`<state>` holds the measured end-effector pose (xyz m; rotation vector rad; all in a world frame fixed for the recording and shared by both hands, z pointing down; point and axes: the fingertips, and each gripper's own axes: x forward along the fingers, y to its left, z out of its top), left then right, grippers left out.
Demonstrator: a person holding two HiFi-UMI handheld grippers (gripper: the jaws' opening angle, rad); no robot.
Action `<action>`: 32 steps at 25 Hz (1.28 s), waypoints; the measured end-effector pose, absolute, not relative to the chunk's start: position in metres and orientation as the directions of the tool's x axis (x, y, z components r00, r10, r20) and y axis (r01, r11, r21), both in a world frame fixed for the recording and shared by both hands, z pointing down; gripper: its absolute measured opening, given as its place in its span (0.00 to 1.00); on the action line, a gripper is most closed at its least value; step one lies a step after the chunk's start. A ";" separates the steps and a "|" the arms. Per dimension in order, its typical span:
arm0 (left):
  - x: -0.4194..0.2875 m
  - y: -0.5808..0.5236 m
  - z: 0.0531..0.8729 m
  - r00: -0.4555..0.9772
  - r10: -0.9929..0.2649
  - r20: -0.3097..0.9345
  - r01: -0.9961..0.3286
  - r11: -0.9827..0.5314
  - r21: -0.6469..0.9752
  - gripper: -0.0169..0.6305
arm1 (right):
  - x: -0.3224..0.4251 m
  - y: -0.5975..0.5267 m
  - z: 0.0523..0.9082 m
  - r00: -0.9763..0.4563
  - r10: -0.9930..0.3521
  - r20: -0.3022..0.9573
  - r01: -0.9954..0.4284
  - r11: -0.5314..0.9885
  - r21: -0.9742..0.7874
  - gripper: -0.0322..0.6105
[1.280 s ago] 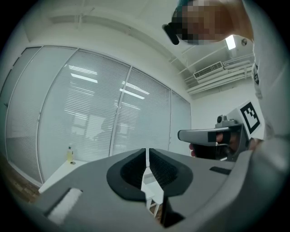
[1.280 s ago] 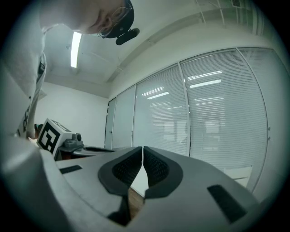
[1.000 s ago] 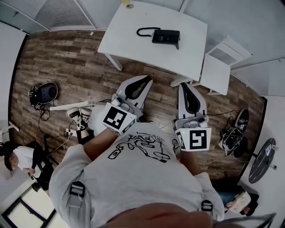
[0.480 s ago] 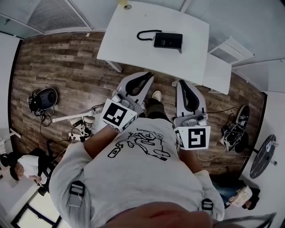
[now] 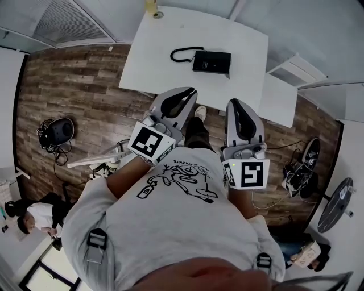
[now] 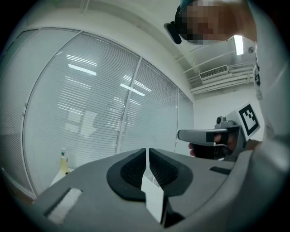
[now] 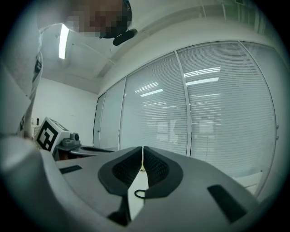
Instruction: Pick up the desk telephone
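The black desk telephone (image 5: 211, 61) lies on the white table (image 5: 153, 62) in the head view, its curled cord (image 5: 181, 54) looping off to its left. My left gripper (image 5: 192, 91) is held level at the table's near edge, jaws shut with nothing in them. Beside it my right gripper (image 5: 233, 103) is also shut and empty, just short of the table edge. Both are well short of the phone. In the left gripper view the shut jaws (image 6: 147, 152) face window blinds. In the right gripper view a bit of the cord (image 7: 140, 194) shows below the shut jaws (image 7: 142, 149).
A small yellow bottle (image 5: 151, 5) stands at the table's far corner. A white side unit (image 5: 280, 98) adjoins the table on the right. On the wood floor are shoes (image 5: 297, 170), a black device with cables (image 5: 57, 131) and a white stand (image 5: 96, 160). A person (image 5: 28, 219) sits at lower left.
Both grippers have moved forward together toward the table, so the table edge now sits right at their tips. Both stayed shut.
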<state>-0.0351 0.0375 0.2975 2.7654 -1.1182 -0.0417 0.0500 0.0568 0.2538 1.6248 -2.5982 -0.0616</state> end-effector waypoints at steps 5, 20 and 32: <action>-0.008 -0.021 0.299 0.716 -0.696 0.040 -0.693 -0.704 0.156 0.06 | 0.078 0.000 0.259 -0.433 -0.900 0.052 -0.898 0.436 0.058 0.06; 0.059 -0.185 0.290 0.674 -0.738 0.029 -0.733 -0.664 0.145 0.06 | 0.149 -0.163 0.261 -0.474 -0.878 0.065 -0.878 0.477 0.042 0.06; 0.025 -0.229 0.309 0.718 -0.694 0.054 -0.688 -0.696 0.205 0.06 | 0.113 -0.207 0.271 -0.423 -0.896 0.133 -0.899 0.433 0.061 0.06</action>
